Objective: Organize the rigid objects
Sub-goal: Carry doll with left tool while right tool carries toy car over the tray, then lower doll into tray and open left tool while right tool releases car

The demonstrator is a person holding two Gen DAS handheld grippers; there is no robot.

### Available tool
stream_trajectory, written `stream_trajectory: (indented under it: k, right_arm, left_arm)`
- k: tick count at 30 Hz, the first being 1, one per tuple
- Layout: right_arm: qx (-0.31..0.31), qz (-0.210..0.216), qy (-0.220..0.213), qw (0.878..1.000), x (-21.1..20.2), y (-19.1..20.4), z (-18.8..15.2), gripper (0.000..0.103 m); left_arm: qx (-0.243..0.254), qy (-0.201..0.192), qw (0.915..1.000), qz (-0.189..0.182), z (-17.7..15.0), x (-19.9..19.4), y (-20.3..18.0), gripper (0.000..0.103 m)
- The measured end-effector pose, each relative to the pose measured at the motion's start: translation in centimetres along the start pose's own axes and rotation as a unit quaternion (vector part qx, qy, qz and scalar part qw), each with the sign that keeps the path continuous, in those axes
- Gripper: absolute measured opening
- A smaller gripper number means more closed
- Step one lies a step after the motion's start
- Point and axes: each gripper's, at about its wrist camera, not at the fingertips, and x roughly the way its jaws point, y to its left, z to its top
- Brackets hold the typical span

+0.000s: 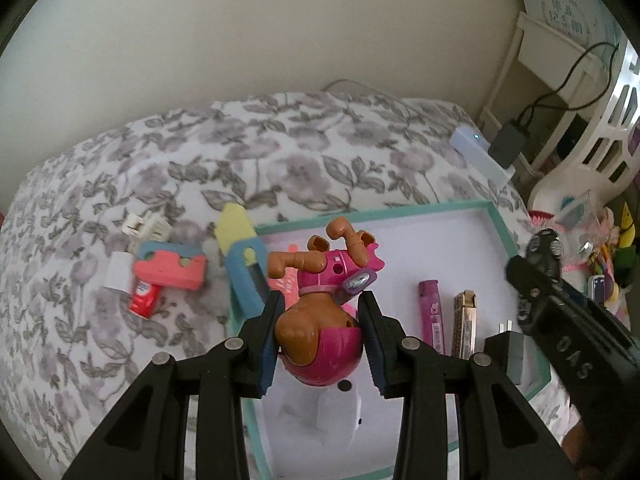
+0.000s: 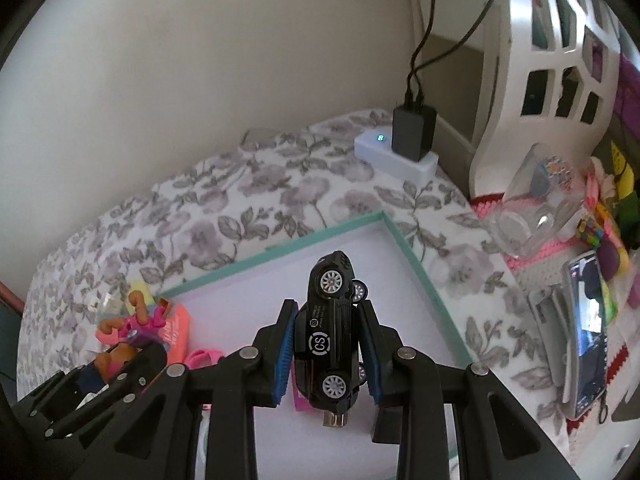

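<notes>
A: Item one, left gripper [image 1: 320,334]?
B: Clamped on the pink dog figure [image 1: 320,312], held above the teal-rimmed tray [image 1: 496,216], pink tube [image 1: 431,316] at 3 o'clock.
A: Item two, right gripper [image 2: 326,354]?
B: Gripping the black toy car [image 2: 326,332] over the tray's 12 o'clock corner.
A: Step?
B: Placement, likely. Next: lower each onto bare tray floor, then release.

Left tool [image 1: 320,340] clamped; right tool [image 2: 328,348] clamped, both level.
</notes>
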Motion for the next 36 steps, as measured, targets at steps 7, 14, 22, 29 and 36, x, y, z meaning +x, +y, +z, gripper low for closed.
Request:
stream_trajectory:
  k: [7, 14, 22, 29, 36]
  right_arm:
    - [-0.016, -0.01, 0.038, 0.999, 2.6, 0.6, -1.2, 0.032]
    - [-0.025, -0.018, 0.055, 0.998, 3.5, 0.9, -1.7, 0.032]
    - [-0.024, -0.025, 0.084, 0.996, 4.7, 0.8, -2.4, 0.032]
    - [-0.031, -0.033, 0.093, 0.995, 5.3, 1.0, -2.8, 0.032]
    - [-0.033, -0.035, 0.095, 0.994, 5.4, 1.1, -2.9, 0.034]
  left_arm:
    - [0.0, 0.03, 0.9996, -0.003, -0.7, 2.3, 0.0, 0.039]
    - [0.006, 0.049, 0.9988, -0.002, -1.2, 3.6, -0.2, 0.039]
    - [0.009, 0.059, 0.9982, 0.003, -1.4, 4.2, -0.2, 0.039]
    - [0.007, 0.068, 0.9977, 0.002, -1.7, 4.7, 0.0, 0.039]
    - [0.009, 0.073, 0.9973, 0.008, -1.7, 4.9, 0.0, 0.04]
